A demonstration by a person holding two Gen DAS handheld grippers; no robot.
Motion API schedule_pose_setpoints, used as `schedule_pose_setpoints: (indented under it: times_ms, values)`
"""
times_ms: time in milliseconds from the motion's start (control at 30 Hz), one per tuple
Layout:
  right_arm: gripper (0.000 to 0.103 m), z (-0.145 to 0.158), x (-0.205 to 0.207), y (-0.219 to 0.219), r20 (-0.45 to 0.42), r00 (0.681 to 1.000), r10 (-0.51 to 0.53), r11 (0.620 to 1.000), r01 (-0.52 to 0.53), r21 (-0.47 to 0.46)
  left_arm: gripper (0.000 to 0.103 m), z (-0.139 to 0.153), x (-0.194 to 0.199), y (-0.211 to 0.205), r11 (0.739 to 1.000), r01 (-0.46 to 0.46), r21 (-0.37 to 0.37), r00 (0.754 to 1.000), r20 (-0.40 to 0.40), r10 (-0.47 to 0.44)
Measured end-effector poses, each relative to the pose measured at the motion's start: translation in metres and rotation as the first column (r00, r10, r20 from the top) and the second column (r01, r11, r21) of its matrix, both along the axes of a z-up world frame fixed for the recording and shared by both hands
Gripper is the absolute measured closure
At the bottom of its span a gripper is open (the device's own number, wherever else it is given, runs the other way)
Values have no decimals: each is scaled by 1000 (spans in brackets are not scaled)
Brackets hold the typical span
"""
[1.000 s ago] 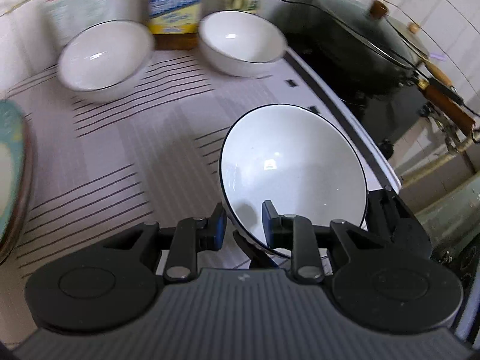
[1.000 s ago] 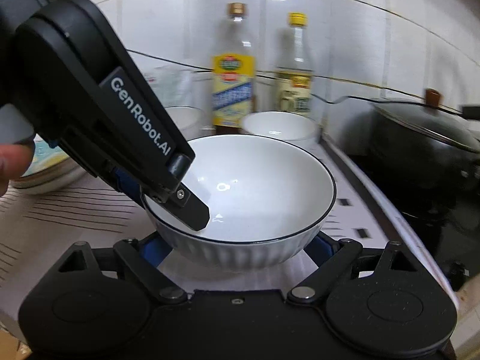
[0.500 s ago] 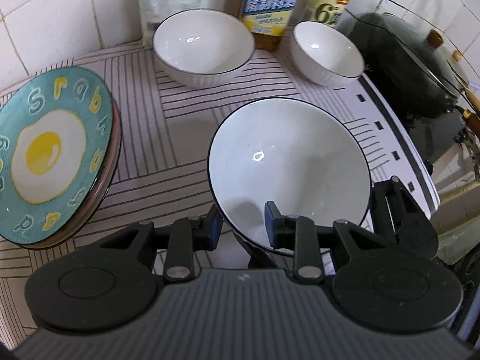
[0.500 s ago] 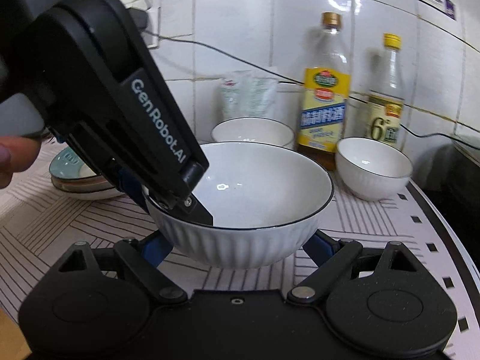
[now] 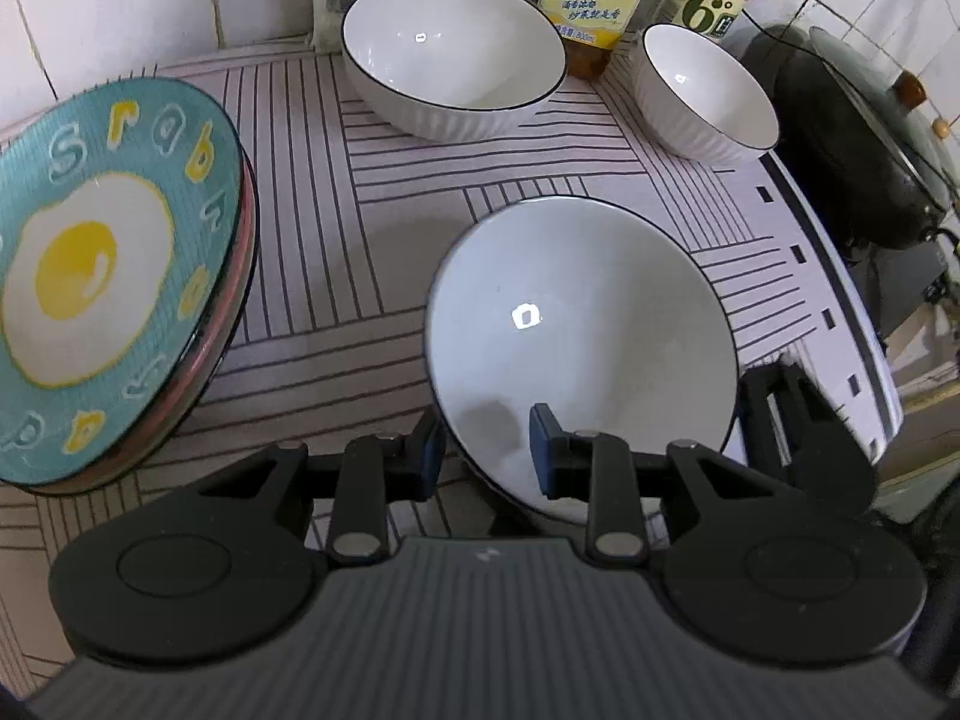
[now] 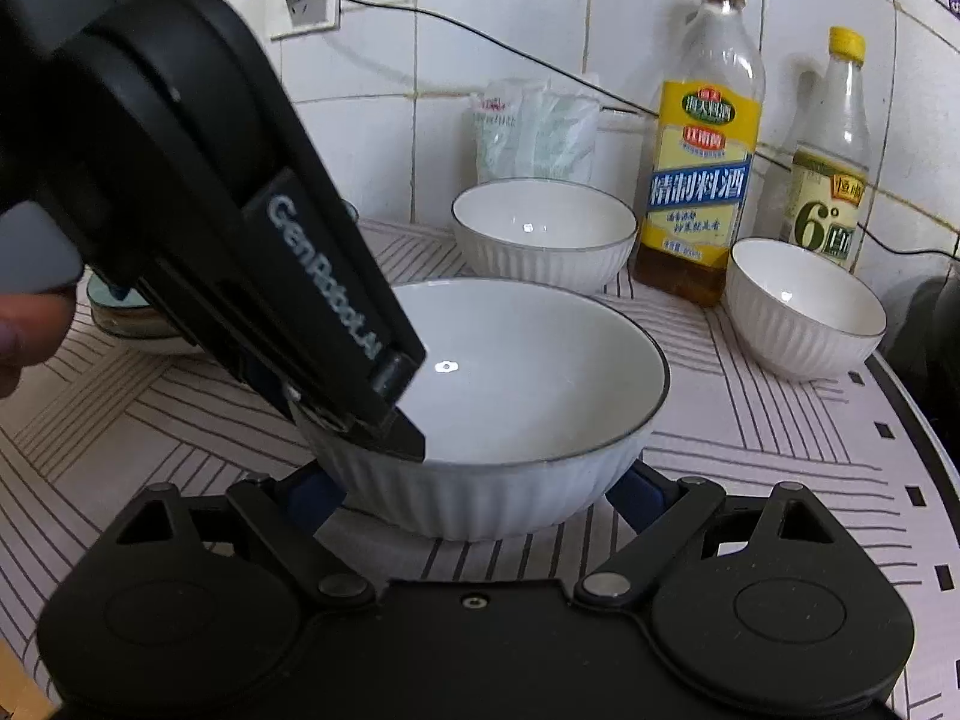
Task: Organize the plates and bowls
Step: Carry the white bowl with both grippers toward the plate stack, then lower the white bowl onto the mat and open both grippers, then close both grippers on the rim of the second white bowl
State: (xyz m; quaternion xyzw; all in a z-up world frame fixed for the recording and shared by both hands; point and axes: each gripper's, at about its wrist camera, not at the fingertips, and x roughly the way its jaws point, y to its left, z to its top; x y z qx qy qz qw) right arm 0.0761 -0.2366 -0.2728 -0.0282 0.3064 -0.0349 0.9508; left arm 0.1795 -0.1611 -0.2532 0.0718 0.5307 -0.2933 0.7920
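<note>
My left gripper (image 5: 486, 450) is shut on the near rim of a large white bowl (image 5: 588, 324) with a thin black rim, one finger inside and one outside. My right gripper (image 6: 474, 492) is spread wide around the same bowl (image 6: 528, 396), its fingers at the bowl's sides; I cannot tell whether they touch it. The left gripper also shows in the right wrist view (image 6: 360, 420). A second large white bowl (image 5: 450, 54) and a small white bowl (image 5: 708, 96) stand at the back. A stack of plates (image 5: 108, 264) topped by a teal fried-egg plate is at the left.
The striped mat (image 5: 360, 228) covers the counter. Two bottles (image 6: 696, 168) (image 6: 831, 156) and a plastic bag (image 6: 534, 132) stand against the tiled wall. A black wok with a lid (image 5: 864, 162) is on the stove at the right, past the mat's edge.
Both grippers have moved left with the large bowl, away from the wok. The plate stack and the back bowls have come into fuller view.
</note>
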Motion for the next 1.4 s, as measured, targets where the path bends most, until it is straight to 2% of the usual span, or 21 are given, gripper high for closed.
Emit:
schedule_pose_setpoints:
  times_ms: [67,200,267,333,500,633,733,833,933,1033,1067,1167,1400]
  values:
    - [5,-3,4,-2,-37,999,-1,1000,1,9,71,3,-1,1,1000,-10,9,1000,9,10]
    - [5,2,-4,-6,-60,998,-37,999,38,25,63,15,-3,10,1000,-25,15,1000,15,24]
    - [4,11,-17,-7,-33,998,-58,998,59,37,62,24,-5,14,1000,-23,3,999,23,23]
    - [4,20,-30,-8,-18,998,-66,996,67,52,62,37,-8,21,999,-16,-50,999,28,18]
    - [5,46,-60,-18,60,992,-111,990,105,94,60,68,-15,19,994,6,-113,998,70,2]
    - [15,66,-64,-39,95,983,-156,972,136,190,59,84,-13,3,989,35,-141,995,99,-21]
    - [19,75,-60,-64,113,968,-223,930,177,324,56,90,-7,-14,987,50,-152,993,114,-32]
    - [22,81,-56,-82,113,951,-288,898,226,378,56,92,3,-34,986,63,-156,992,117,-45]
    - [31,87,-46,-98,109,931,-349,887,290,359,55,90,18,-54,984,82,-158,990,129,-62]
    - [36,93,-33,-110,124,901,-417,886,372,276,55,87,36,-68,984,65,-168,991,128,-43]
    - [38,94,-30,-114,129,900,-416,892,376,253,55,85,42,-73,982,60,-177,992,119,-39]
    - [40,95,-17,-130,130,888,-440,889,410,205,55,80,55,-89,980,66,-189,993,110,-45]
    - [41,74,18,-167,95,865,-493,864,474,169,55,59,71,-144,987,110,-115,986,134,-95]
